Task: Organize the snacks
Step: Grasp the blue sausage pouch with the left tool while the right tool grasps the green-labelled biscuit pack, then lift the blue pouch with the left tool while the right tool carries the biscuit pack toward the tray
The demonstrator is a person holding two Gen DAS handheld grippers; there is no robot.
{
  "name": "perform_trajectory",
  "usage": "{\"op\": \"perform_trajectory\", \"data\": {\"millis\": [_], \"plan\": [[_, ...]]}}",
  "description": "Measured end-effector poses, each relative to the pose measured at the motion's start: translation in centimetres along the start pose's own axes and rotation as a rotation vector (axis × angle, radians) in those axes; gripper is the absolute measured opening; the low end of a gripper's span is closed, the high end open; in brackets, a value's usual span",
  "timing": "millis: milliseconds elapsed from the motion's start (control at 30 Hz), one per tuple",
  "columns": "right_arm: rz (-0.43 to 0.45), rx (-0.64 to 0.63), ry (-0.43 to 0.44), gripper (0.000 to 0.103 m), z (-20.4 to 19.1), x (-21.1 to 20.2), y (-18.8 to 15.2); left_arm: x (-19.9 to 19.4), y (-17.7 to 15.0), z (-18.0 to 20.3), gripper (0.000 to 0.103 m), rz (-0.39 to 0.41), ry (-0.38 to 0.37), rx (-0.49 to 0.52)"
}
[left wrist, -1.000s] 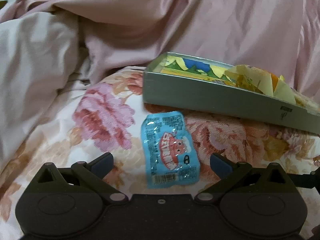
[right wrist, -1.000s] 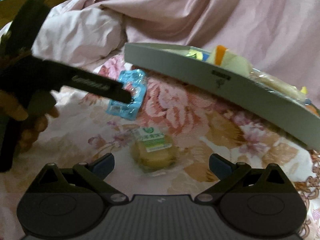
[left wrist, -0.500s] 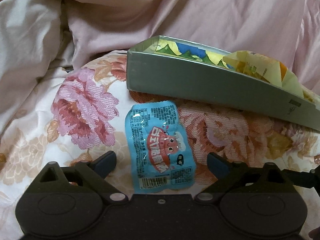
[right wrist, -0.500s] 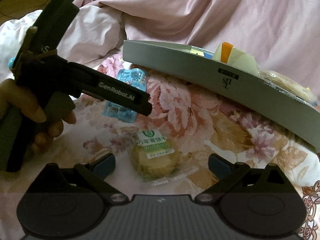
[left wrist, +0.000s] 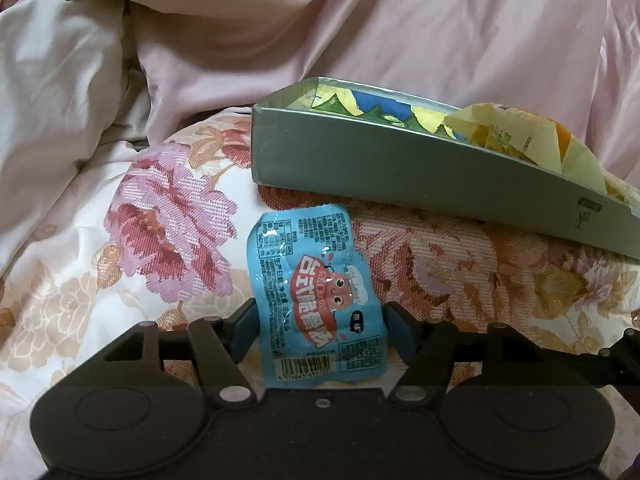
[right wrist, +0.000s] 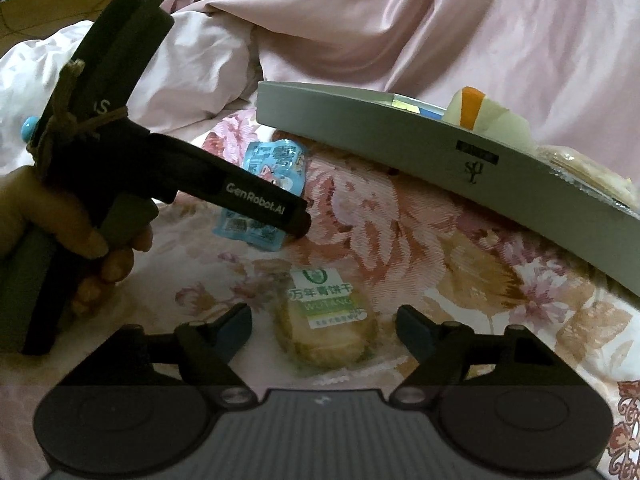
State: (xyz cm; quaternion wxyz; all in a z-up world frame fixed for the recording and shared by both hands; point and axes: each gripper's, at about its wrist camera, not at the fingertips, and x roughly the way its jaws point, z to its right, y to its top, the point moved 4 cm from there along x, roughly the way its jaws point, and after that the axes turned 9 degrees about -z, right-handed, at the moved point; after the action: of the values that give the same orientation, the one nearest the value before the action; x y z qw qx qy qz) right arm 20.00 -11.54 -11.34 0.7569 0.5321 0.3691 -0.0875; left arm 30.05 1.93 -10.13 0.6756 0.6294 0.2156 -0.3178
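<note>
A blue snack packet [left wrist: 316, 300] with a red cartoon lies flat on the floral bedspread, just in front of a grey box [left wrist: 400, 168]. My left gripper [left wrist: 320, 332] is open, its fingers close on either side of the packet's lower half. The packet also shows in the right wrist view [right wrist: 272, 168], partly hidden by the left gripper's body [right wrist: 224, 192]. My right gripper [right wrist: 324, 328] is open around a clear-wrapped biscuit with a green label [right wrist: 324, 320]. The grey box [right wrist: 420, 148] holds yellow and orange snack packets [left wrist: 520, 136].
Pink satin bedding [left wrist: 360, 20] is bunched up behind the box and to the left. The box leans on the bedspread [right wrist: 400, 240], its right end extending out of both views. A person's hand [right wrist: 60, 224] grips the left gripper's handle.
My left gripper moved forward onto the blue packet and its fingers narrowed to flank it. My right gripper moved forward so the biscuit lies between its fingers.
</note>
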Motion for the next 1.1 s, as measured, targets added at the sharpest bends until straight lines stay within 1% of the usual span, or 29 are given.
{"op": "perform_trajectory", "data": {"millis": [67, 233, 267, 300, 433, 667, 933, 1100], "plan": [[0.002, 0.005, 0.001, 0.080, 0.1, 0.0, 0.0, 0.0, -0.1, 0.0, 0.068, 0.001, -0.001, -0.003], [0.008, 0.020, -0.005, 0.065, 0.4, -0.2, 0.0, -0.2, -0.3, 0.1, 0.066, -0.012, 0.002, 0.003], [0.008, 0.020, -0.007, 0.060, 0.4, -0.2, 0.0, -0.3, -0.4, 0.2, 0.066, -0.018, 0.001, 0.002], [0.009, 0.019, -0.010, 0.059, 0.4, -0.2, 0.1, -0.4, -0.5, 0.2, 0.065, -0.024, -0.001, 0.000], [0.005, 0.017, -0.020, 0.058, 0.3, -0.3, 0.1, -0.9, -0.9, 0.0, 0.065, -0.056, -0.011, -0.023], [-0.014, 0.031, -0.033, 0.058, 0.3, -0.5, -0.1, -2.5, -2.1, 0.3, 0.064, -0.135, -0.018, -0.042], [-0.063, 0.041, -0.006, 0.058, 0.7, -1.6, -0.7, -5.1, -4.5, 0.6, 0.064, -0.197, -0.023, -0.049], [-0.121, 0.064, 0.030, 0.058, 1.0, -2.5, -1.2, -7.1, -6.4, 1.1, 0.065, -0.220, -0.019, -0.021]]}}
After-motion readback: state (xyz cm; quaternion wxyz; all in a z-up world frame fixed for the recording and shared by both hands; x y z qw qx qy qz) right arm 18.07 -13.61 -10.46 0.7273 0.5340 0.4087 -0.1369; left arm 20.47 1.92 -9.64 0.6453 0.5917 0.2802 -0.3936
